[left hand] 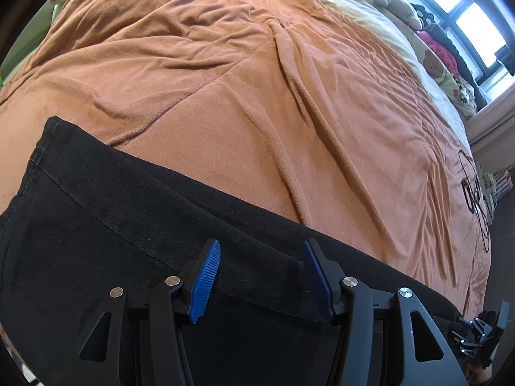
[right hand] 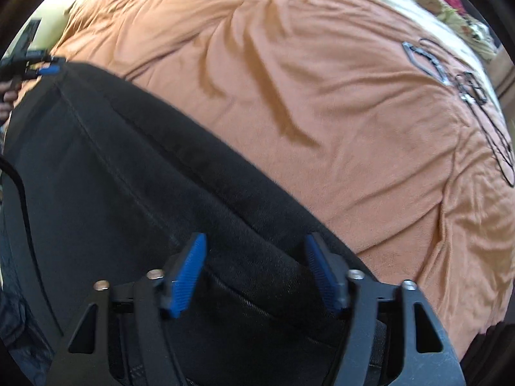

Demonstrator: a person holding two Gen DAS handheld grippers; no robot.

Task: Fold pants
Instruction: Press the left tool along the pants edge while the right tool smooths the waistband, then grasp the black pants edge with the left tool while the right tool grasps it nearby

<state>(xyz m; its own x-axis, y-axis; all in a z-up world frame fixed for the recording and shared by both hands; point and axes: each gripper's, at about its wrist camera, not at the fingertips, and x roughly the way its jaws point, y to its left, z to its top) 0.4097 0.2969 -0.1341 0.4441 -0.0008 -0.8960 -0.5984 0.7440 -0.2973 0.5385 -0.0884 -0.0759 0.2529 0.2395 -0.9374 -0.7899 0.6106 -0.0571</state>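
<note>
Left gripper (left hand: 262,278): nearest your left wrist lens; blue ribbed pads (left hand: 206,281) stand well apart, nothing pinched, black cloth under and between them.
Right gripper (right hand: 256,273): your fingers spread wide too, pads (right hand: 186,276) clear of each other, poised over a thick rolled edge of the cloth.
Pants (left hand: 128,225): black, laid across the near side of the bed; far edge runs as a straight diagonal line, seams visible, one corner (left hand: 54,122) at upper left of your left view.
Pants, right view (right hand: 128,177): fill the lower left; a fold ridge runs down toward your gripper.
Blanket (left hand: 257,96): orange, wrinkled, covers the bed beyond the pants.
Cable (left hand: 473,189): thin black loops on the blanket, far right, well apart from the pants.
Plush toys (left hand: 434,61): row along the far bed edge under the window (left hand: 466,9).
Other gripper: left one shows at upper left of your right view (right hand: 29,64), beside the pants' edge.
</note>
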